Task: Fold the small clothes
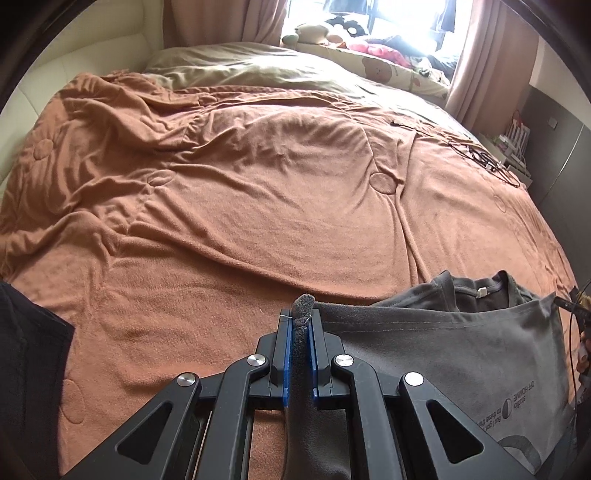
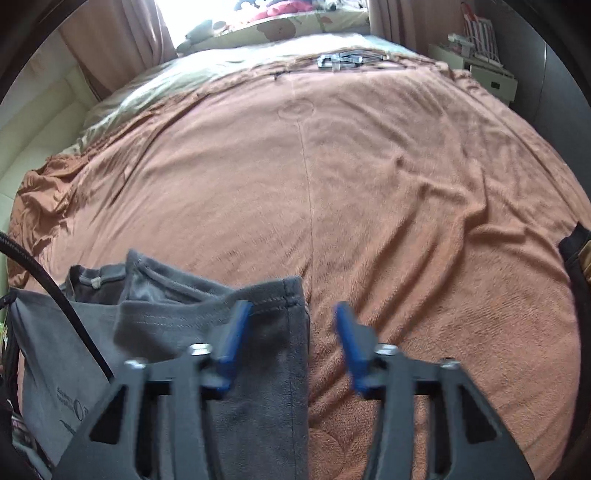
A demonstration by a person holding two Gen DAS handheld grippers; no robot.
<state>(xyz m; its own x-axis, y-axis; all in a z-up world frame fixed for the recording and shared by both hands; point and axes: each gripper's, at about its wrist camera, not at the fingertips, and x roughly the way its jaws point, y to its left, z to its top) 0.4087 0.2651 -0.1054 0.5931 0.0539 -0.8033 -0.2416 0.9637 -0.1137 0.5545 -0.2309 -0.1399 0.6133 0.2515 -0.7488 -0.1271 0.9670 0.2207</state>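
Note:
A grey T-shirt (image 1: 454, 354) lies partly folded on the orange blanket (image 1: 240, 206) at the near edge of the bed, collar and label toward the far side. My left gripper (image 1: 303, 325) is shut on the shirt's left edge, a tuft of cloth poking out between the blue pads. In the right wrist view the shirt (image 2: 207, 332) lies at the lower left with a folded sleeve on top. My right gripper (image 2: 291, 317) is open and empty, its left finger (image 2: 236, 325) over the shirt's right edge, its right finger (image 2: 349, 332) over the blanket.
A beige duvet (image 1: 236, 62) and plush toys (image 1: 332, 29) lie at the far end under the window. Cables (image 1: 484, 158) lie at the bed's right edge, next to a white cabinet (image 2: 487, 77). A dark garment (image 1: 26, 369) sits at the near left.

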